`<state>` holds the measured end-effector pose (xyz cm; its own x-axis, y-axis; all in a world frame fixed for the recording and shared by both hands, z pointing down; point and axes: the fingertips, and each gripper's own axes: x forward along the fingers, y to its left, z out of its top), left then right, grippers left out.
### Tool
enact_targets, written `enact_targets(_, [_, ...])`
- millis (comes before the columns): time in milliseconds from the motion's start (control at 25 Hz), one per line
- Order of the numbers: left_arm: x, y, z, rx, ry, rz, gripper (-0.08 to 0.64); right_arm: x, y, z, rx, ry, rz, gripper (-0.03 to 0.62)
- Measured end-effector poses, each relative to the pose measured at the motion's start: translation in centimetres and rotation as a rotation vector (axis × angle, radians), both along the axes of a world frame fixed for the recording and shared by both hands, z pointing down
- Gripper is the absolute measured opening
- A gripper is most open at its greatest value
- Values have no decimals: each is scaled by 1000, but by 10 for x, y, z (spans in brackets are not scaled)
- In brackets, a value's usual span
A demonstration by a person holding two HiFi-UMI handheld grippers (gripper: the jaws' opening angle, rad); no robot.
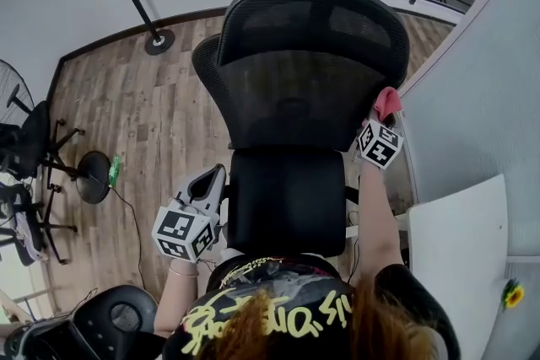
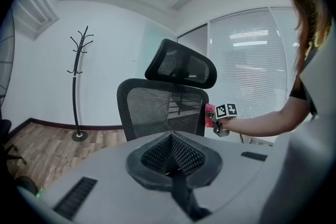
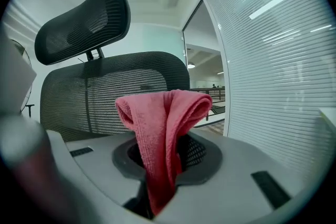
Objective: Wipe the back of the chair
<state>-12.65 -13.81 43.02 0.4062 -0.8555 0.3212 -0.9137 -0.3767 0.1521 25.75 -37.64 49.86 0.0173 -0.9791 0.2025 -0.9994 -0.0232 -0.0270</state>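
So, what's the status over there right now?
Left gripper shut, empty. Right gripper shut on red cloth, cloth at right edge of chair back. Nothing in the way.

I see a wood-plank floor (image 1: 143, 122), a black coat stand (image 2: 77, 92) far left against the white wall (image 2: 37, 76), and slatted blinds (image 3: 273, 60) right.

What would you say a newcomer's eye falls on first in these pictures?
The black mesh office chair fills the middle of the head view, seen from above. At its backrest's right edge, the right claw is shut on a pink cloth. The left claw hangs shut and empty, low at the chair's left side.
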Motion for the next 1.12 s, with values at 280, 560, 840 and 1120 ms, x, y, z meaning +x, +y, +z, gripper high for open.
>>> enact_targets(280, [-9,-4,1,-4,3,12,-6,-15,0,-2,9,22,-2,74])
enact_targets(560, [-21,-7,5,-14,1,30,-6,-41,0,-3,19,43,-26,74])
enact_targets(840, [-39,-11,6,-17,4,42,-6,-67,-1,-5,23,48,-39,74])
enact_targets(1120, [-55,-16,10,-11,4,65,-6,-100,0,-4,32,57,-60,74])
